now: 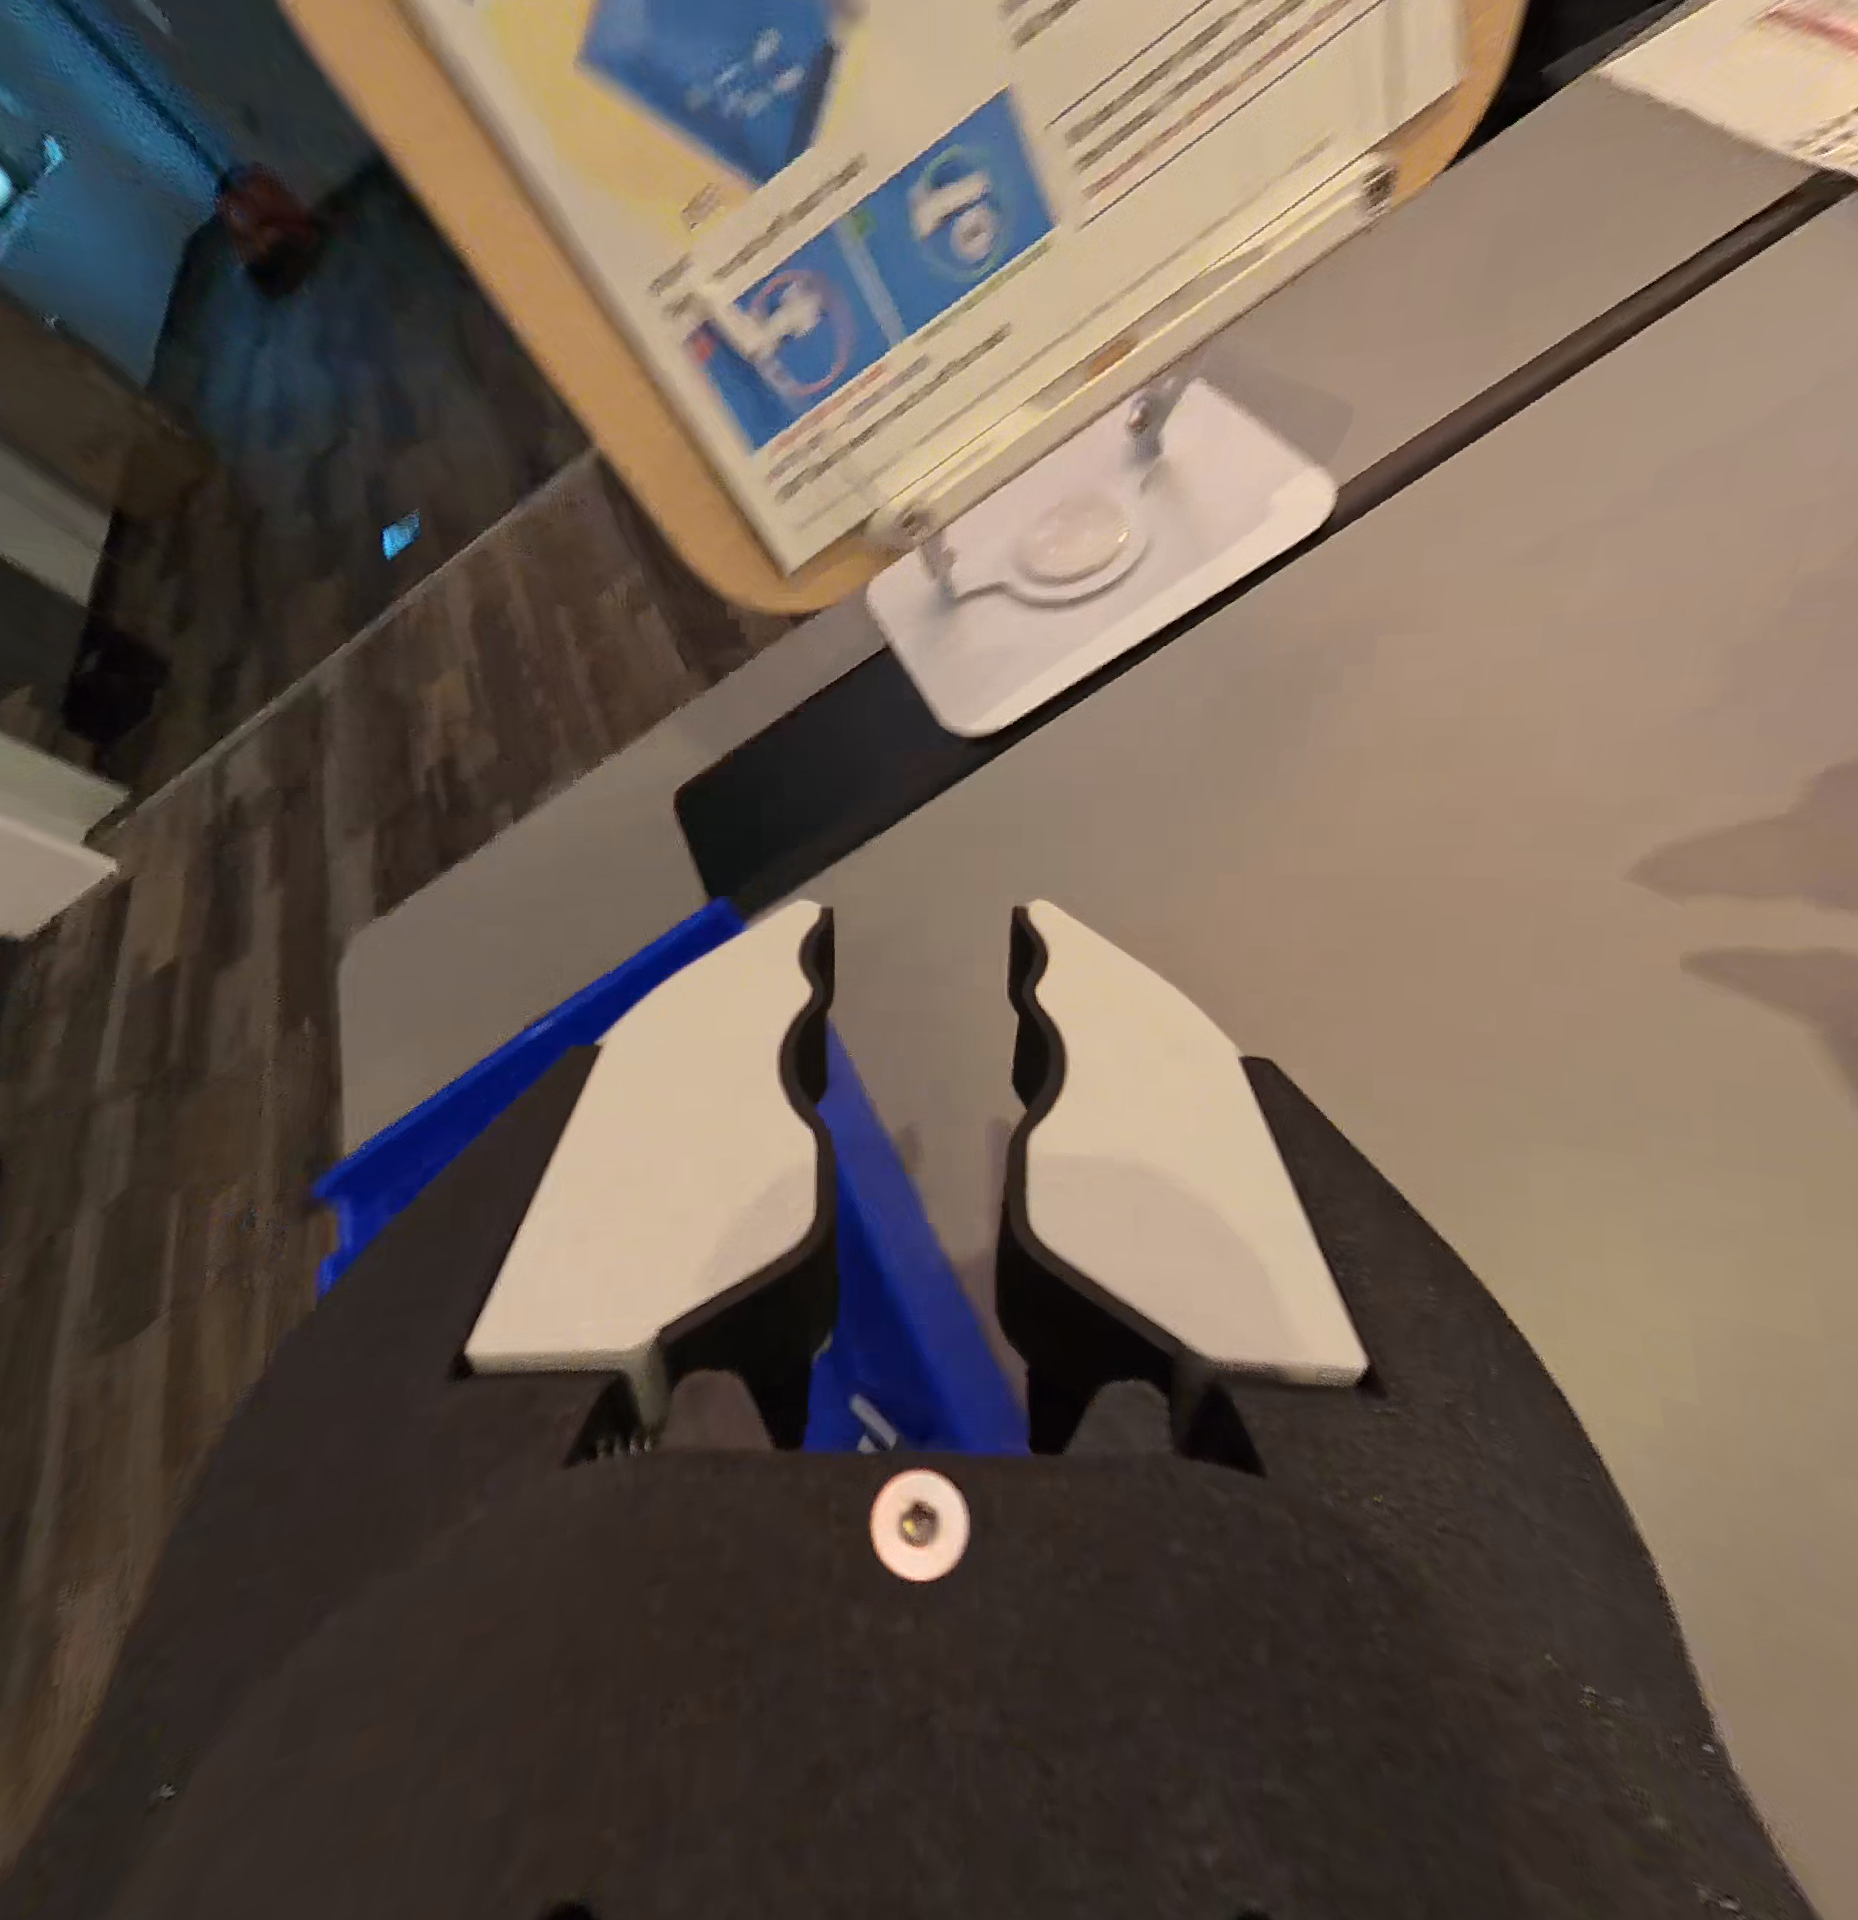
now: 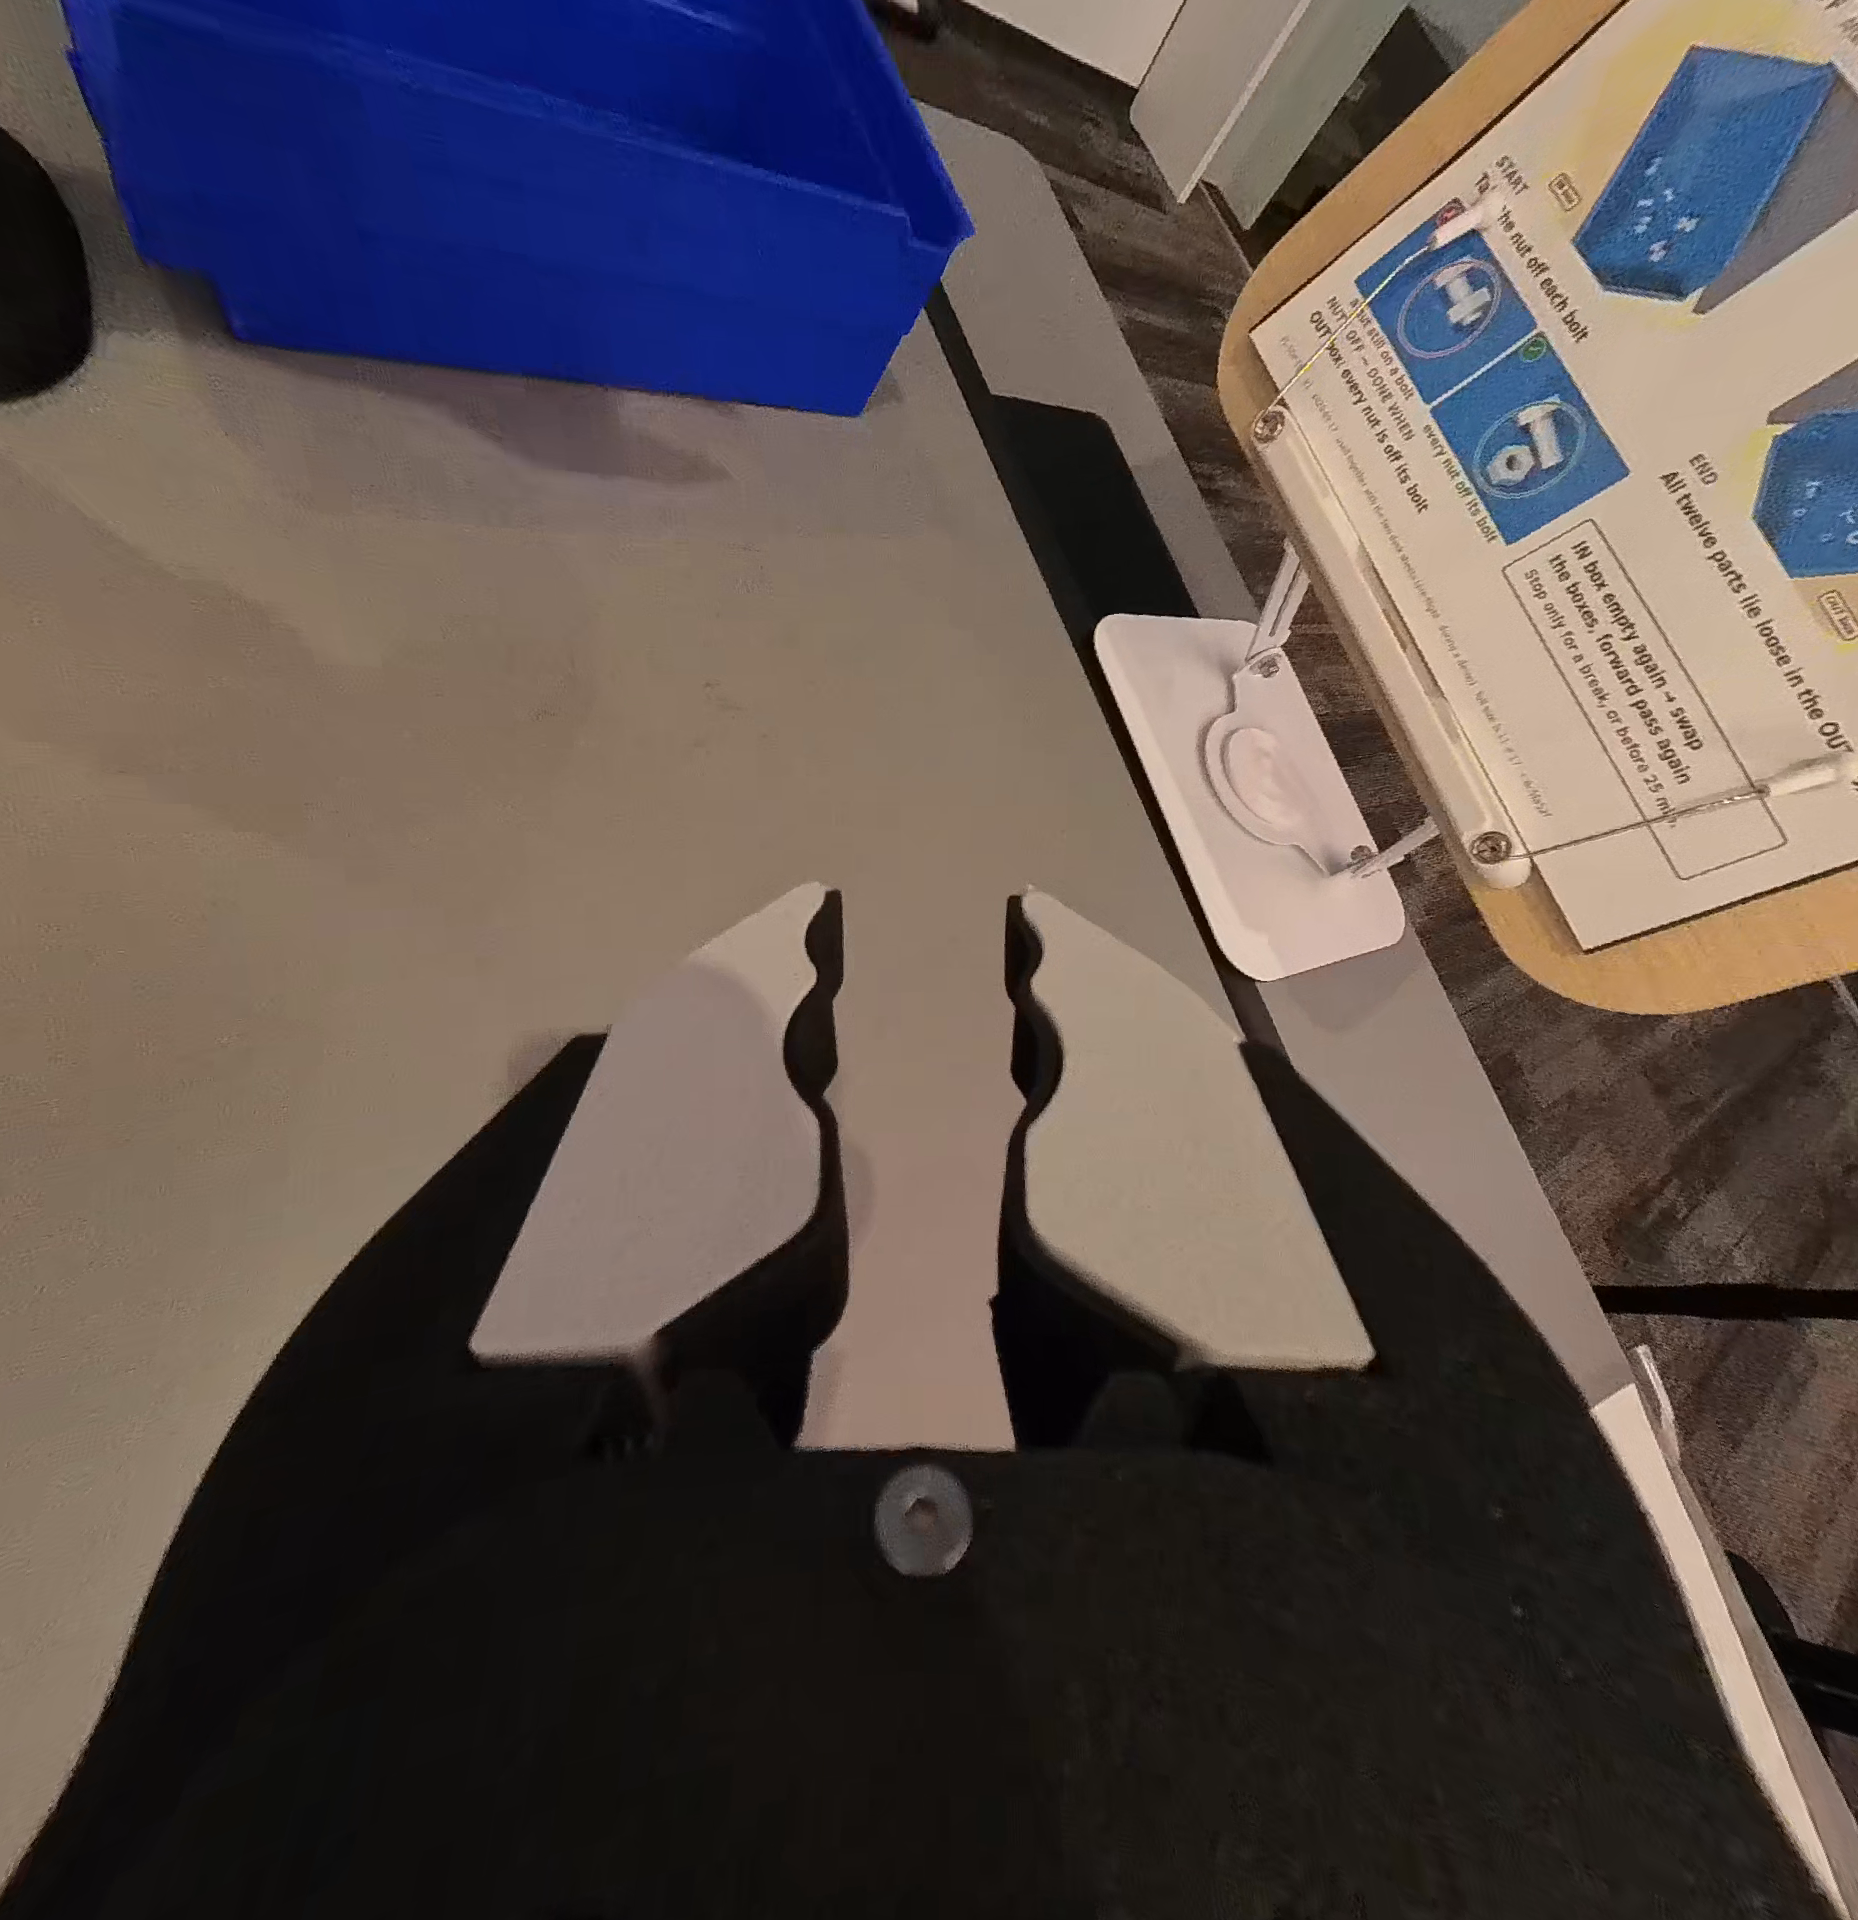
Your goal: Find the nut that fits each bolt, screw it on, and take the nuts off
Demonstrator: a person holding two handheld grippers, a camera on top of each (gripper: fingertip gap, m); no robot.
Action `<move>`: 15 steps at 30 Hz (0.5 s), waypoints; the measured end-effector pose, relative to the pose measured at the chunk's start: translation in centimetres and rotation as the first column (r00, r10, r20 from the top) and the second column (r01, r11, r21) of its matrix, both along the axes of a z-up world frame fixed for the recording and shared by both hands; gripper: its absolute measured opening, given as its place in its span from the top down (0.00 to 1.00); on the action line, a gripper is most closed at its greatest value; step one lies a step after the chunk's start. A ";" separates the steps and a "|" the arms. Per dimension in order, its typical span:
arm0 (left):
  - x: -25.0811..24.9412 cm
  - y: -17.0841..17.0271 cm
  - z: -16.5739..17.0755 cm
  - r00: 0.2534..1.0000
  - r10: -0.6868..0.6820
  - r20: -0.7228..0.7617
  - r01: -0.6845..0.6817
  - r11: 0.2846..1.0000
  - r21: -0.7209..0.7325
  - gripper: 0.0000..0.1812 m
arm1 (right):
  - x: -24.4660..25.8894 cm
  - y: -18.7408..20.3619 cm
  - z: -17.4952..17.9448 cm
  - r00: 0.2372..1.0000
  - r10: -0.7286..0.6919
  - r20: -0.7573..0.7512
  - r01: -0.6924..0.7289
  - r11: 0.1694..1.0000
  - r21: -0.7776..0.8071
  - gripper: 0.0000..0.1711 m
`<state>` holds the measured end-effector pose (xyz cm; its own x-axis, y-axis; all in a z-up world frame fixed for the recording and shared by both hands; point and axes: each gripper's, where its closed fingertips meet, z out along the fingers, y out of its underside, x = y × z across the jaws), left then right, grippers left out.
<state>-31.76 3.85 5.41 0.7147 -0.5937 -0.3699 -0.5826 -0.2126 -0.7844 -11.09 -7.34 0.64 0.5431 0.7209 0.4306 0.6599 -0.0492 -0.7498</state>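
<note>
No bolt or nut shows in either view. My left gripper [image 1: 920,920] is open and empty, held over the near rim of a blue plastic bin [image 1: 894,1257] that lies mostly hidden under its fingers. My right gripper [image 2: 923,904] is open and empty above the bare grey table [image 2: 385,727]. A blue bin [image 2: 509,197] stands at the far left of the right wrist view, well ahead of the gripper; its inside is hidden.
A printed instruction sheet on a white stand [image 2: 1257,790] sits at the table's right edge in front of a wooden board [image 2: 1527,966]; it also shows in the left wrist view [image 1: 1091,561]. Dark carpet floor [image 1: 281,831] lies beyond the table edge.
</note>
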 end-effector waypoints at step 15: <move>-19.7 0.3 -12.4 0.915 0.381 -0.136 -0.375 0.674 -0.637 0.94 | 1.4 0.9 -2.3 0.996 -0.036 0.079 0.039 0.998 -0.042 0.82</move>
